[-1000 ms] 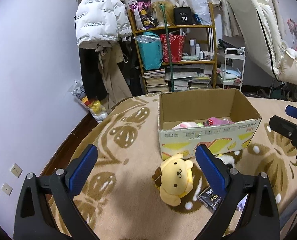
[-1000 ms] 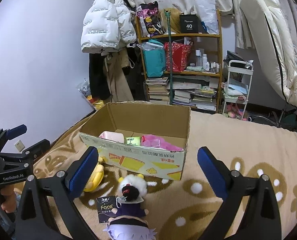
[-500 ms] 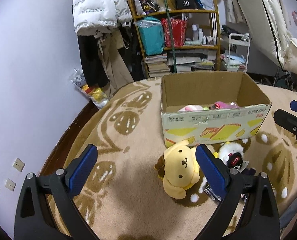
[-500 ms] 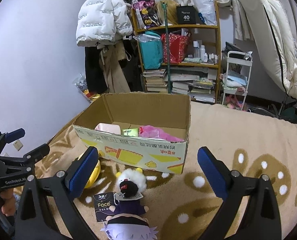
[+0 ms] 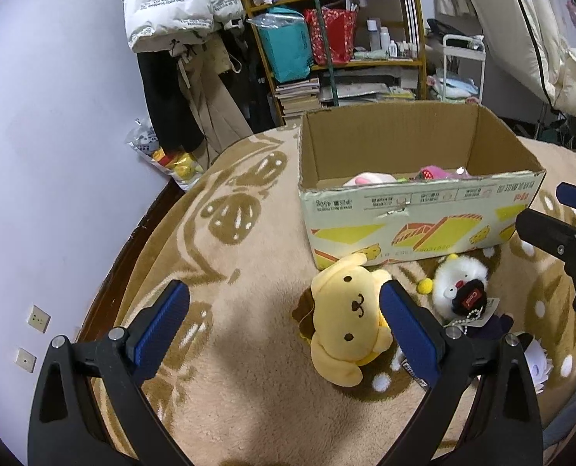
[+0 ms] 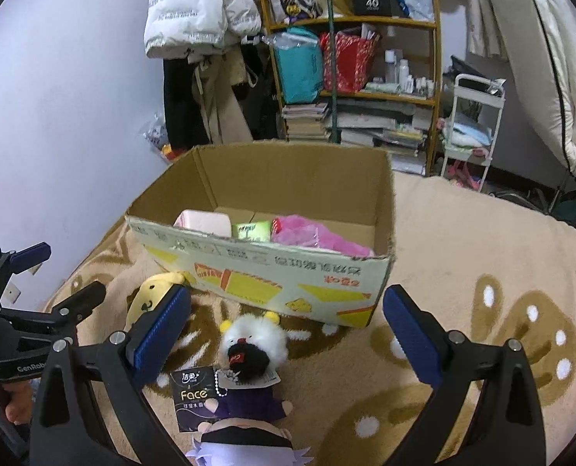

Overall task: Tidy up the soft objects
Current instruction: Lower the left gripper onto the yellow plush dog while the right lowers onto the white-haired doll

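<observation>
An open cardboard box (image 5: 420,229) (image 6: 264,272) stands on the patterned blanket, with pink and green soft items (image 6: 307,233) inside. A yellow plush dog (image 5: 346,318) (image 6: 152,295) lies in front of it. A white fluffy plush (image 5: 460,283) (image 6: 255,339), a purple-dressed doll (image 6: 249,407) and a black tissue pack (image 6: 195,392) lie beside it. My left gripper (image 5: 284,330) is open above the blanket, its right finger over the dog's edge. My right gripper (image 6: 288,334) is open above the white plush.
A cluttered shelf (image 5: 338,39) with books and bags, hanging coats (image 5: 179,11) and a white trolley (image 6: 474,124) stand behind the bed. A lilac wall (image 5: 55,116) runs along the left. The blanket edge (image 5: 140,233) drops off at left.
Both grippers have moved forward and lower toward the toys and box. The yellow dog and the white plush now sit closer, between the fingers. Both grippers stay open.
</observation>
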### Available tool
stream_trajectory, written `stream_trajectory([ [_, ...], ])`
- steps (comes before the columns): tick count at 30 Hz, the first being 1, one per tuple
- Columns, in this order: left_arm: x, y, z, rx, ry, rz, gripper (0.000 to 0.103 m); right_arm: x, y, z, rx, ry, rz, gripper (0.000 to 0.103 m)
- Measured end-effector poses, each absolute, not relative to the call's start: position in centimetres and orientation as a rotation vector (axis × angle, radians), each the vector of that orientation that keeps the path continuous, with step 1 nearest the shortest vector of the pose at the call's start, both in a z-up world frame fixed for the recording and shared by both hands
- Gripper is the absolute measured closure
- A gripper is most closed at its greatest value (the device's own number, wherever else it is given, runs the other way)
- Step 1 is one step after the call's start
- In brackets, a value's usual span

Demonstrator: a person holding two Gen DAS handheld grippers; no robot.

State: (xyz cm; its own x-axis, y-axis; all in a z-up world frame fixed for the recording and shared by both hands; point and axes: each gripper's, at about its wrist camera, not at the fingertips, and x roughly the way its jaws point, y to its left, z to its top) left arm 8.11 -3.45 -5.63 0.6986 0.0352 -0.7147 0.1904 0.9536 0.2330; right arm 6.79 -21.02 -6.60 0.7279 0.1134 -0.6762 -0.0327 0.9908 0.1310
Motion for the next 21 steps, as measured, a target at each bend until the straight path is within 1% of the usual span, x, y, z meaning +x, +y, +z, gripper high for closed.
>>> stream_trajectory([
  [21, 10.0, -5.1, -9.3, 0.352, 0.915, -0.132, 0.006, 9.4, -20.6, -10.5, 0.109, 0.921, 0.091, 0.0],
])
